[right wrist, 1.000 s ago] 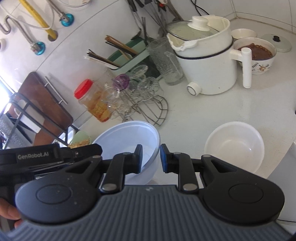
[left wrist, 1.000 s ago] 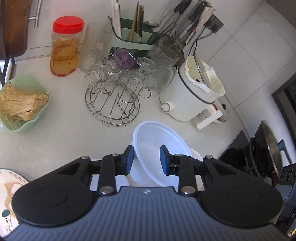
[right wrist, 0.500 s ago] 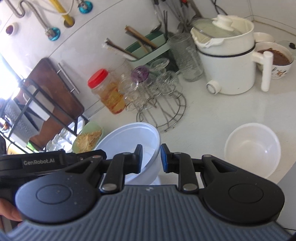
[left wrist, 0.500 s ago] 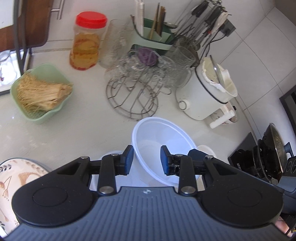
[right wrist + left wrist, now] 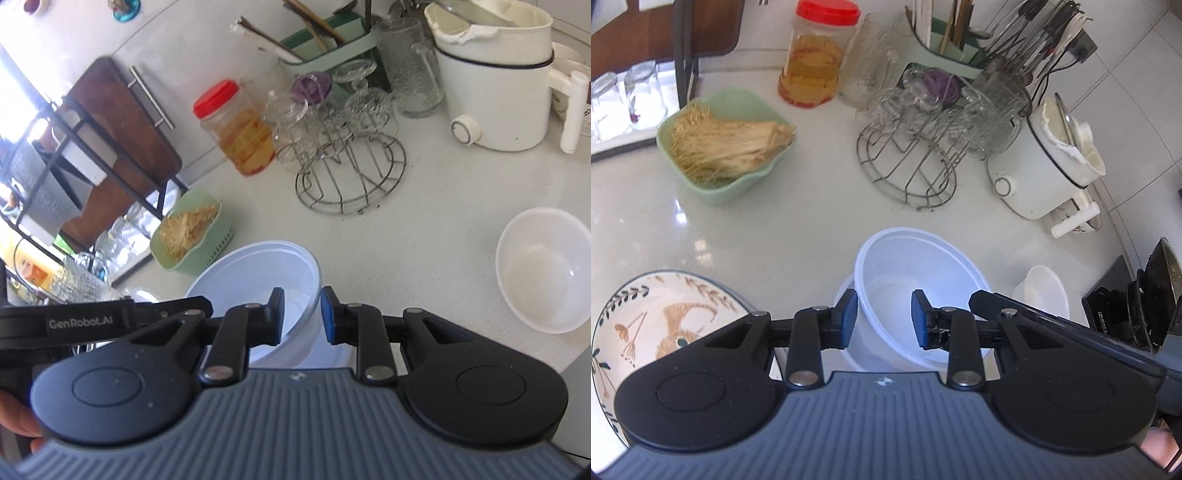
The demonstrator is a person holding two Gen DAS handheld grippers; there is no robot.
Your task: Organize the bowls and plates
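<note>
Left wrist view: left gripper (image 5: 884,319) straddles the near wall of the translucent white bowl (image 5: 916,269), pads not visibly pressing, so grip unclear. Right gripper (image 5: 302,315) likewise straddles the same bowl's rim (image 5: 258,273); can't tell if clamped. Bowl is thin, glossy, deep, tilted, sitting over another white bowl (image 5: 846,295) near the worktop's front edge. Small white bowl (image 5: 543,269) sits apart to its right; patterned plate (image 5: 665,321) to its left.
</note>
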